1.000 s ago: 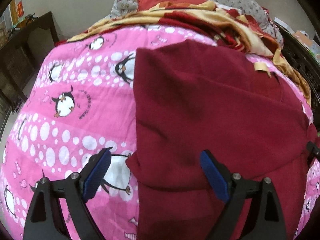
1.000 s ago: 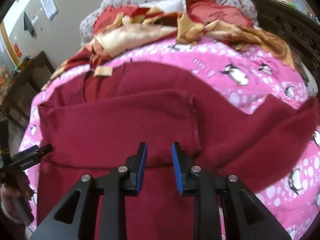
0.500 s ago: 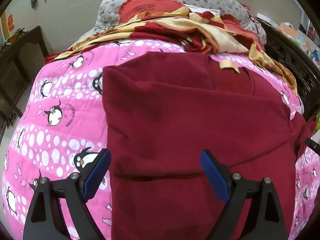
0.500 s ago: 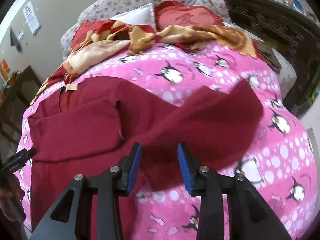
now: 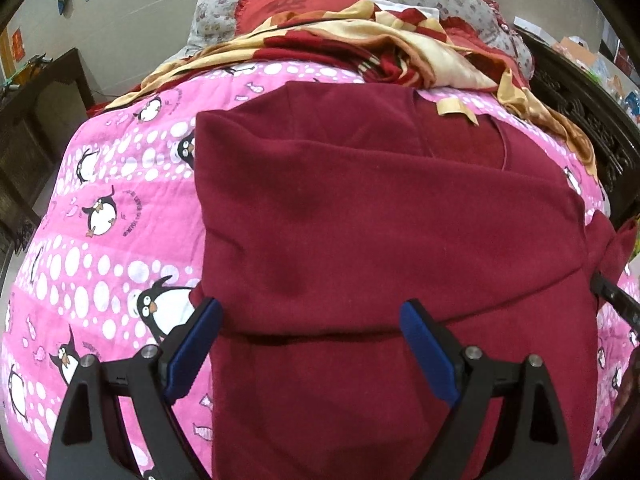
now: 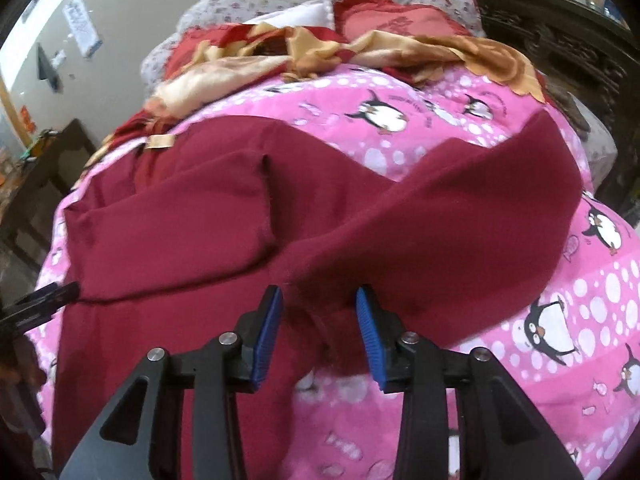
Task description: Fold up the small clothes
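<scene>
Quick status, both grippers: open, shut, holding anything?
Left gripper: open, holding nothing, above the maroon garment.
Right gripper: jaws closing, a fold of the garment between them, not yet pinched.

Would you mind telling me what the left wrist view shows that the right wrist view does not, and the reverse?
Only the left wrist view shows the left gripper from behind, jaws wide open, and the folded-over body of the maroon sweater lying flat. Only the right wrist view shows the unfolded sleeve stretched across the penguin quilt, with the right gripper closing over its near part, pads not yet pressing. Both share the sweater, the quilt, the tan neck label and the red-and-gold blanket behind.
</scene>
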The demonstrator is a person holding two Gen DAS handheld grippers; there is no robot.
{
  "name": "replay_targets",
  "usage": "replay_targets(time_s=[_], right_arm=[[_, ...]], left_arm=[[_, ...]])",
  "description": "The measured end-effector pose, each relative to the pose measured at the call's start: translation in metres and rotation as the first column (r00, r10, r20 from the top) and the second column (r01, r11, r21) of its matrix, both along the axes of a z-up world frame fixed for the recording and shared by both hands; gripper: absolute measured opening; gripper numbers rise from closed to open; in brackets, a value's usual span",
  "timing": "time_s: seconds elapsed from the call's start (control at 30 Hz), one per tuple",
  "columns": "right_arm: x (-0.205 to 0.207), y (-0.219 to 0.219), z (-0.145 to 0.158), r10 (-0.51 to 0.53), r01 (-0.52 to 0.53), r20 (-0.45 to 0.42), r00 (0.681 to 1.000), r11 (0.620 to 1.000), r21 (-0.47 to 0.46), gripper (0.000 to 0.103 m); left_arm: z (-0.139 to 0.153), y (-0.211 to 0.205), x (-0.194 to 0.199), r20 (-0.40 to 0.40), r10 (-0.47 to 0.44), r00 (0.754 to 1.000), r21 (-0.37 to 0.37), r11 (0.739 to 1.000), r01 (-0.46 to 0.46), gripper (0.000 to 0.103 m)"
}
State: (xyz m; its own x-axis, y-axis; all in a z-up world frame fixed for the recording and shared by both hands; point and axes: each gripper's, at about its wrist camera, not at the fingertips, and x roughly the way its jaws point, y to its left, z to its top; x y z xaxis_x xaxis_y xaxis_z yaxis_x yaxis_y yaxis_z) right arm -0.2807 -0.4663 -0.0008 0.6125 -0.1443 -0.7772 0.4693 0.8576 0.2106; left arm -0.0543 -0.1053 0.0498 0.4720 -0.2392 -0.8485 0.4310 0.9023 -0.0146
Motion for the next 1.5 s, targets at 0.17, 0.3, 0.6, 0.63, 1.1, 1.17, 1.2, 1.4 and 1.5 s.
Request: replay_targets(time_s=[0.17, 0.3, 0.6, 0.63, 1.1, 1.17, 1.2, 1.4, 1.5], right_arm=[[-0.038, -0.023, 0.029, -0.097, 0.100, 0.082, 0.992, 0.995, -0.027, 0.029], [-0.079, -0.036, 0.077, -0.160, 0.183, 0.117, 0.980, 0.957, -0.227, 0.029], [-0.142, -0.082, 0.163, -0.296, 0.367, 0.231, 0.927, 0.844, -0.392, 0.029], [-0.147, -0.082, 0.169, -0.305, 0.384, 0.246, 0.920, 0.827, -0.411, 0.029], [-0.133, 0.007, 0.268, 0.077, 0.289, 0.463, 0.883, 0.689, -0.665, 0.029], [-0.121, 0.020, 0.273, 0.140, 0.242, 0.464, 0.875, 0.703, -0.669, 0.029], [-0.113, 0.027, 0.274, 0.174, 0.213, 0.460, 0.871, 0.709, -0.672, 0.029], [-0.050, 0.076, 0.256, 0.362, 0.000, 0.398, 0.843, 0.740, -0.673, 0.029], [-0.010, 0.103, 0.230, 0.450, -0.137, 0.342, 0.825, 0.746, -0.652, 0.029]], left_arm=[[0.002, 0.008, 0.002, 0.004, 0.015, 1.000, -0.002, 1.000, -0.015, 0.093], [0.000, 0.011, 0.005, -0.008, 0.030, 1.000, -0.012, 0.999, -0.030, 0.093], [0.004, -0.001, -0.004, -0.001, -0.004, 1.000, -0.012, 1.000, 0.004, 0.093], [0.005, -0.002, -0.004, 0.001, -0.007, 1.000, -0.011, 1.000, 0.007, 0.093], [0.020, 0.003, -0.002, 0.022, 0.007, 1.000, -0.036, 0.999, -0.006, 0.093], [0.021, 0.004, -0.003, 0.023, 0.007, 1.000, -0.038, 0.999, -0.006, 0.093], [0.021, 0.006, -0.002, 0.022, 0.009, 1.000, -0.040, 0.999, -0.008, 0.093], [0.018, 0.014, 0.001, 0.018, 0.027, 0.999, -0.043, 0.999, -0.026, 0.093], [0.017, 0.020, 0.004, 0.016, 0.039, 0.999, -0.042, 0.998, -0.038, 0.093]])
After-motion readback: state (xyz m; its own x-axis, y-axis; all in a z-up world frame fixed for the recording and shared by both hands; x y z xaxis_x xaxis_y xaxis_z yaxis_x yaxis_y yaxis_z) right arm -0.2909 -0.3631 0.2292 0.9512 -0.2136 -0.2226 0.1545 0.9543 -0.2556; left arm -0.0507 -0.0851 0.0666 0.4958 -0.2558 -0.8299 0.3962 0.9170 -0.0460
